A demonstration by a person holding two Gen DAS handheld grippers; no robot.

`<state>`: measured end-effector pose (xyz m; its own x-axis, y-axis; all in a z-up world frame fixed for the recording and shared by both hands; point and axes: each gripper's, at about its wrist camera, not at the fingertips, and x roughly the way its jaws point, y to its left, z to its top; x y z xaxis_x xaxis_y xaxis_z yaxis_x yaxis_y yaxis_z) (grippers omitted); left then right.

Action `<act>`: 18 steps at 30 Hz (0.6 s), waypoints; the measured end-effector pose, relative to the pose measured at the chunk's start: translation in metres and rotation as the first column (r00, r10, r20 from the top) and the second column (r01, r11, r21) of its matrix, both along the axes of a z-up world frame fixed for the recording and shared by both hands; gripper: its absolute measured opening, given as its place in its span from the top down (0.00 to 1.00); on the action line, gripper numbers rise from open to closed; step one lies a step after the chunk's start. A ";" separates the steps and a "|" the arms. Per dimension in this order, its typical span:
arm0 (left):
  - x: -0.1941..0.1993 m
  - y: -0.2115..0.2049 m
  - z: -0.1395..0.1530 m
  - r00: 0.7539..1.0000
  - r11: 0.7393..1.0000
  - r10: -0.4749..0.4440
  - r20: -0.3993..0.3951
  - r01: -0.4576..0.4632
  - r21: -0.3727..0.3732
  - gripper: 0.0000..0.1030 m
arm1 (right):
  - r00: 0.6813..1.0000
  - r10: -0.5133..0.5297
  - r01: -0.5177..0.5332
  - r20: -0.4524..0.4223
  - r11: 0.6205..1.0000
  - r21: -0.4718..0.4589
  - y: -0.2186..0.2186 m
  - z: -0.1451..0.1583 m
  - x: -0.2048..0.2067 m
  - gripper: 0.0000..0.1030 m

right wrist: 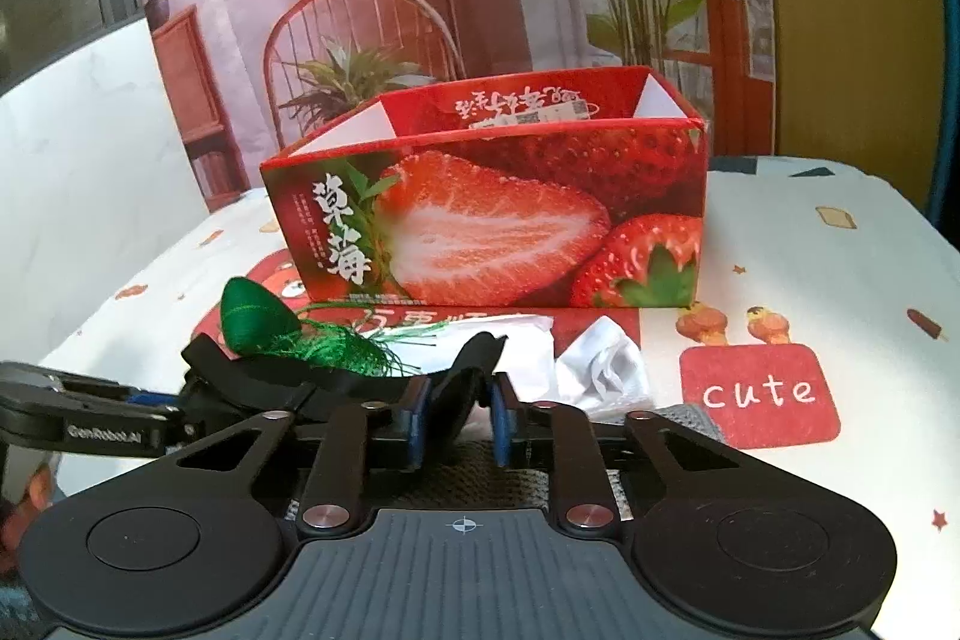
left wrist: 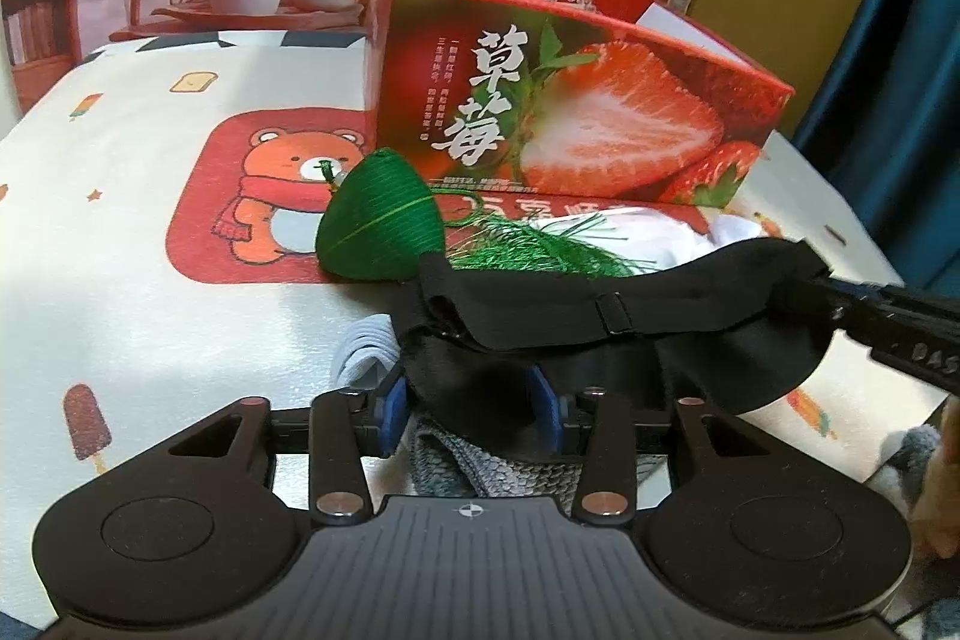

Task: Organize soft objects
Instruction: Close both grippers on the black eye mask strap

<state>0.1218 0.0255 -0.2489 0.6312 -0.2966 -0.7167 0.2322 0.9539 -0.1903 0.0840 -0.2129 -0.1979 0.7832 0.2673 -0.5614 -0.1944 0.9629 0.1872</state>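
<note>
Stretching across the lower middle of the left wrist view, a black eye mask [left wrist: 600, 304] runs left to right, its long axis nearly level, with a thin strap and small buckle showing along it. The cloth is soft, matte and creased, hanging in a curved flap at the right end. The left tongs [left wrist: 474, 409] are clamped on its left part between blue pads, and the right tongs [right wrist: 459, 415] are clamped on its other end, low in the middle of the right wrist view. Both hold it just above the surface [left wrist: 120, 232], which has a cartoon bear cloth. Beyond the mask lie a green tasselled sachet [left wrist: 381, 217] and a crumpled white cloth [right wrist: 606, 370]. A grey knitted cloth [left wrist: 480, 466] lies beneath. Behind stands an open strawberry box [right wrist: 492, 220].
</note>
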 end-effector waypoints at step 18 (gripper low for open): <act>0.004 0.031 0.006 0.994 0.969 0.110 -0.014 -0.110 -0.222 0.57 | 1.000 0.004 -0.007 -0.025 0.994 -0.105 0.006 -0.013 0.005 0.86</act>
<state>0.1255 0.0561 -0.2429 0.6674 -0.3771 -0.6421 0.1277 0.9075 -0.4003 0.0886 -0.2072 -0.2107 0.7676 0.2104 -0.6054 -0.1965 0.9763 0.0902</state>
